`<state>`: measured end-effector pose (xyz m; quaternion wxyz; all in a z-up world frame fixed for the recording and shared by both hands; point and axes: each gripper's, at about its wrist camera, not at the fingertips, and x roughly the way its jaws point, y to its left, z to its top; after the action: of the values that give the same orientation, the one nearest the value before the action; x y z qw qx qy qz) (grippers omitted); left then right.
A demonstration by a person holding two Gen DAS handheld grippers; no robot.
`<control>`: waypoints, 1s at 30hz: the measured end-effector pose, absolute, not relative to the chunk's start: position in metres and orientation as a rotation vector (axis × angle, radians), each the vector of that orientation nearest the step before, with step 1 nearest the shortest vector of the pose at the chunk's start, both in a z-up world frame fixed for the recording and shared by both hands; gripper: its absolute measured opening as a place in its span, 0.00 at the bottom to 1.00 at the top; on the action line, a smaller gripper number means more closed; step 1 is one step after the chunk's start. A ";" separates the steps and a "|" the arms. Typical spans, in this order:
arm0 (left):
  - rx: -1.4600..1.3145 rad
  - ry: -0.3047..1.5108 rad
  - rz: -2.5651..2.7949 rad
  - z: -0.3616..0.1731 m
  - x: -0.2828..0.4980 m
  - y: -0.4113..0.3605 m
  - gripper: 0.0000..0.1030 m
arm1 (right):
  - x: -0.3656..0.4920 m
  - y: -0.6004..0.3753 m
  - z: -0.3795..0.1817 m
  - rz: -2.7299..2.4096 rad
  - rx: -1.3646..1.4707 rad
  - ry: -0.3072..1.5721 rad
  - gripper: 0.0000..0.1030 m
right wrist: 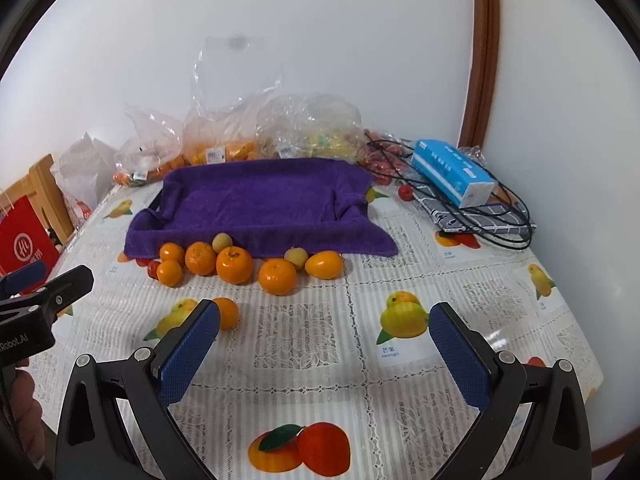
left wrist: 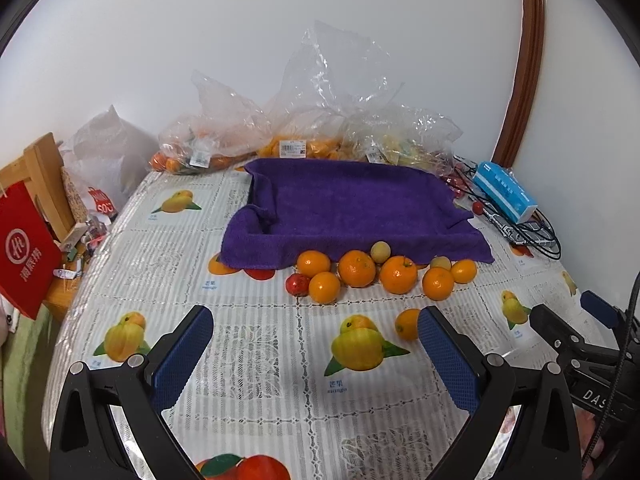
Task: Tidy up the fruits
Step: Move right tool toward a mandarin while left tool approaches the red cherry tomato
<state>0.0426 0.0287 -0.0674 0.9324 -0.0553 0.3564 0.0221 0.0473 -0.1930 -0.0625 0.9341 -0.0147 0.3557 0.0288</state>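
Observation:
A purple towel-lined tray (left wrist: 352,200) (right wrist: 256,200) lies mid-table with nothing in it. Several oranges (left wrist: 356,268) (right wrist: 234,264), two pale yellow-green small fruits (left wrist: 380,251) (right wrist: 222,242) and a small red fruit (left wrist: 297,284) (right wrist: 153,267) sit in a row at its front edge. One orange (left wrist: 406,323) (right wrist: 227,312) lies apart, nearer to me. My left gripper (left wrist: 316,332) is open with nothing between its fingers; that lone orange is by its right fingertip. My right gripper (right wrist: 324,324) is also open, holding nothing, with the lone orange beside its left fingertip.
Clear plastic bags of fruit (left wrist: 296,136) (right wrist: 240,136) line the wall behind the tray. A blue tissue box (right wrist: 452,170) (left wrist: 504,190), black cables (right wrist: 500,216) and small red fruits (right wrist: 405,192) sit at the right rear. A red bag (left wrist: 24,248) and wooden chair (left wrist: 44,176) stand left.

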 end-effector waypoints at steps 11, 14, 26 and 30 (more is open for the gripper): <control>-0.137 0.807 0.080 -0.103 0.071 0.045 0.99 | 0.075 -0.196 -0.101 0.107 -0.014 0.783 1.00; -0.137 0.826 0.088 -0.111 0.077 0.051 0.99 | 0.083 -0.200 -0.112 0.129 0.023 0.811 0.99; -0.179 0.876 0.105 -0.136 0.094 0.082 0.93 | 0.113 -0.224 -0.143 0.092 0.112 0.883 0.83; -0.166 0.885 0.100 -0.141 0.099 0.084 0.92 | 0.124 -0.232 -0.147 0.094 0.137 0.889 0.74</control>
<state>0.0988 0.0842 -0.1406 0.8991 -0.0803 0.4276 0.0482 0.1243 -0.2319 -0.1467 0.8996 0.0661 0.4293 0.0456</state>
